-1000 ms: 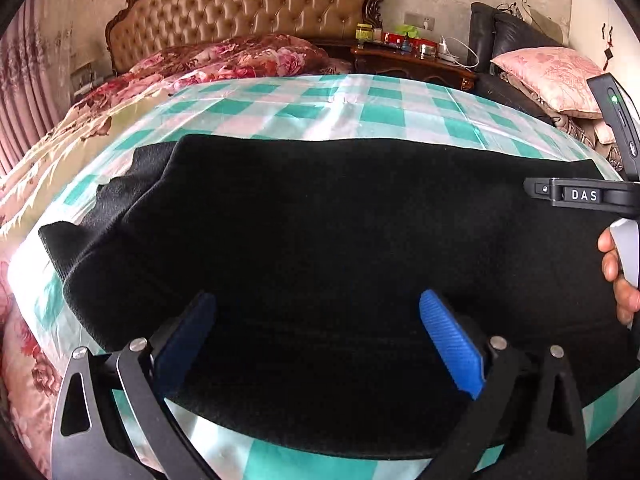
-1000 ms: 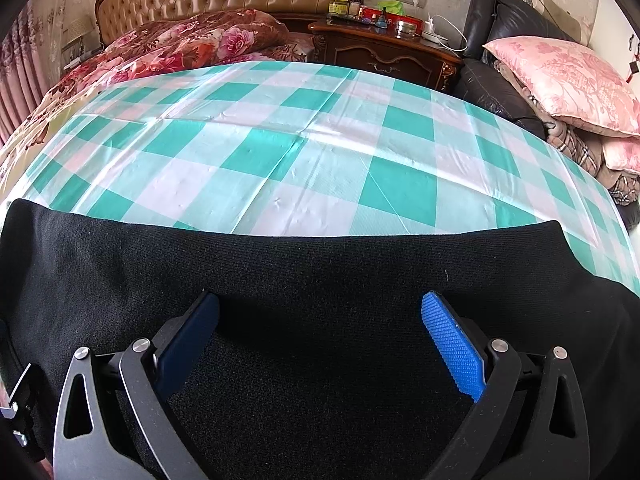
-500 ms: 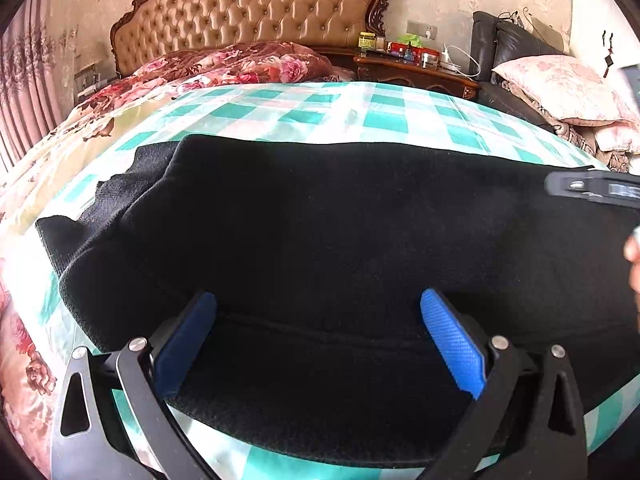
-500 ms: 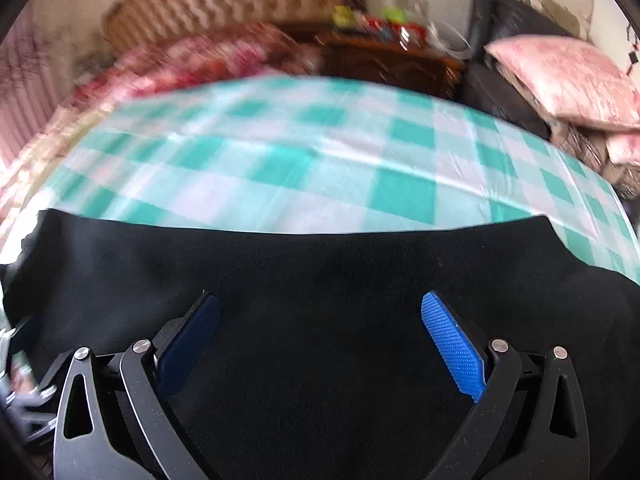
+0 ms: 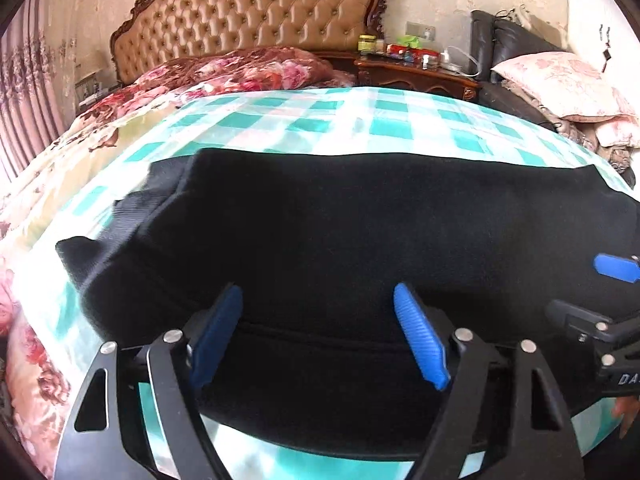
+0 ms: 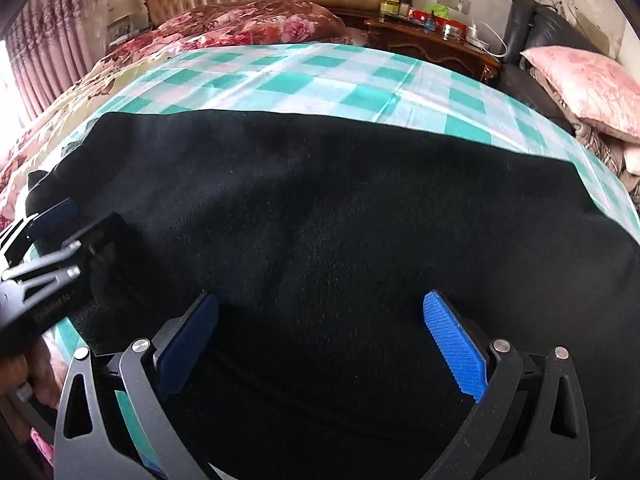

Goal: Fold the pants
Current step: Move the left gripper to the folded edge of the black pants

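The pants (image 5: 360, 232) lay flat on the bed, on top of a green and white checked sheet (image 5: 384, 120). They were black and filled the middle and bottom of both pictures. There was one pair of pants, and it looked like it had been folded over already, because a second layer stuck out at the left edge of the left wrist picture. A seam or fold line ran across the cloth near the bottom of that picture. There was probably more folding left to do, since the pants were long and wide across the bed.

There were two grippers. The left gripper (image 5: 320, 332) was open, with its blue pads spread apart above the near edge of the pants. It held nothing. The right gripper (image 6: 320, 336) was open too, wide over the black cloth, and it held nothing. Each gripper showed at the side of the other's picture.

At the top of the pictures there was one tufted headboard (image 5: 248, 12), one flowery blanket (image 5: 240, 72), and one wooden nightstand (image 5: 416, 72) with small jars on it. One pink pillow (image 6: 584, 84) sat at the upper right.
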